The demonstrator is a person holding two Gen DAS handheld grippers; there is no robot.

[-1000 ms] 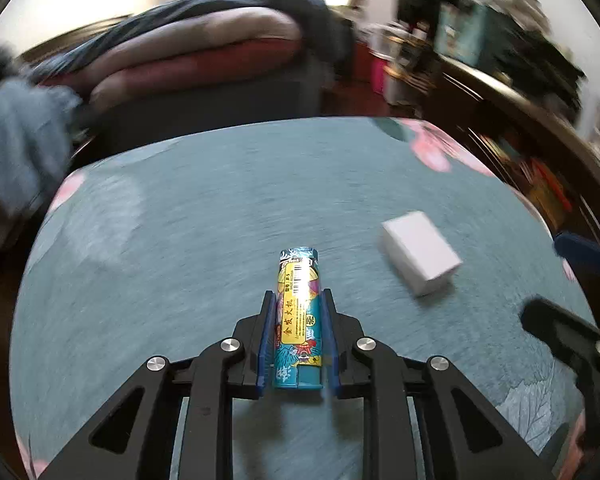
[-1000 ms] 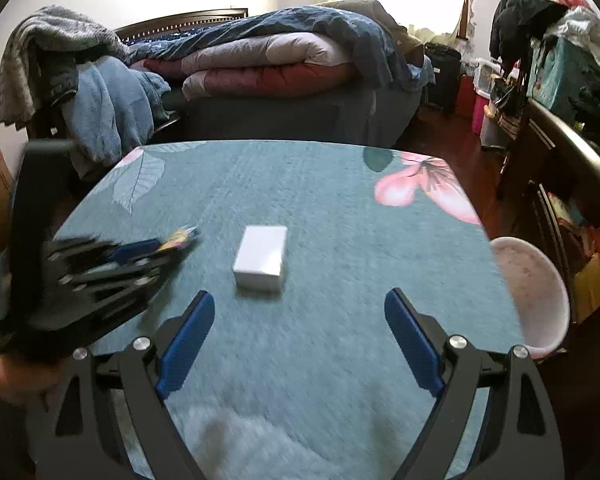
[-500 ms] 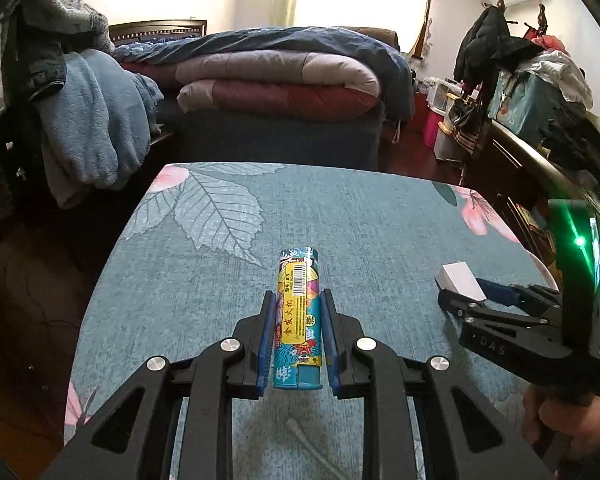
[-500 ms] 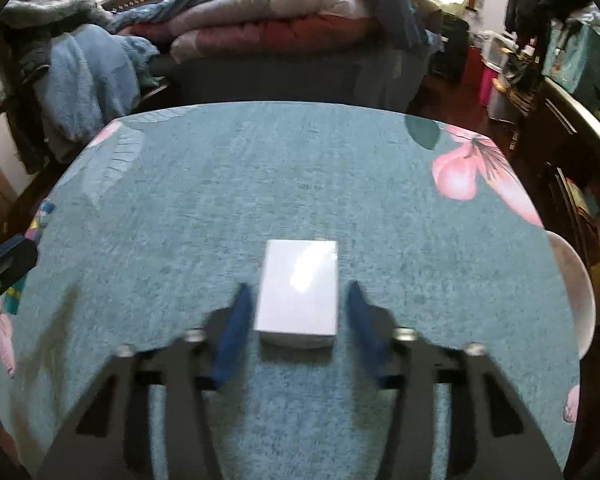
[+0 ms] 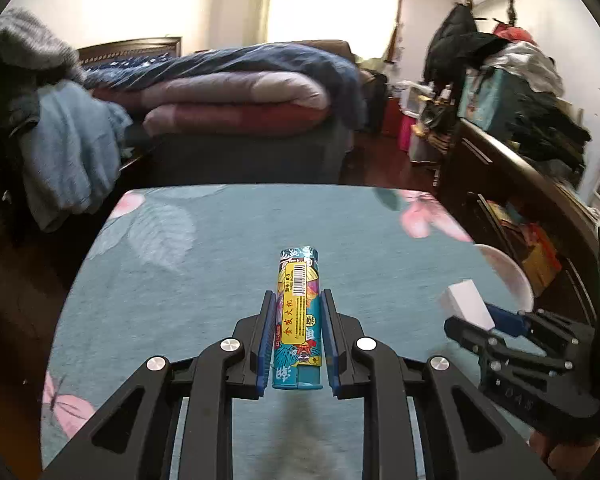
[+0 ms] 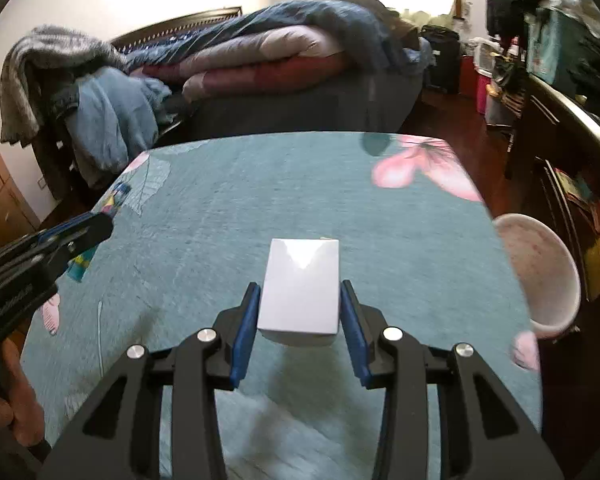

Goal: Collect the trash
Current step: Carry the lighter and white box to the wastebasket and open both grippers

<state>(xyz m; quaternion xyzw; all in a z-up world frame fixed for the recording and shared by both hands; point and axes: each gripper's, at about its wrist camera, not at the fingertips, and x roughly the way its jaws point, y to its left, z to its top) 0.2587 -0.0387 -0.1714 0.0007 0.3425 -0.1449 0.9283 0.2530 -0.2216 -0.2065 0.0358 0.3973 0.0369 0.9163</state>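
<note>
My left gripper (image 5: 296,300) is shut on a colourful lighter (image 5: 299,316) with a yellow label and holds it above the teal tablecloth (image 5: 220,272). My right gripper (image 6: 299,294) is shut on a small white box (image 6: 300,288), lifted off the cloth with its shadow below. The right gripper with the box (image 5: 466,304) shows at the right of the left wrist view. The left gripper (image 6: 100,222) shows at the left of the right wrist view. A white bin (image 6: 536,276) stands beside the table's right edge.
A bed with folded quilts (image 6: 268,60) lies beyond the table. Clothes hang on a chair (image 6: 100,116) at the far left. A dark cluttered cabinet (image 5: 532,184) runs along the right. The bin's rim also shows in the left wrist view (image 5: 508,276).
My right gripper closed around the white box and lifted it off the cloth. My left gripper kept hold of the lighter and swung round towards the bed.
</note>
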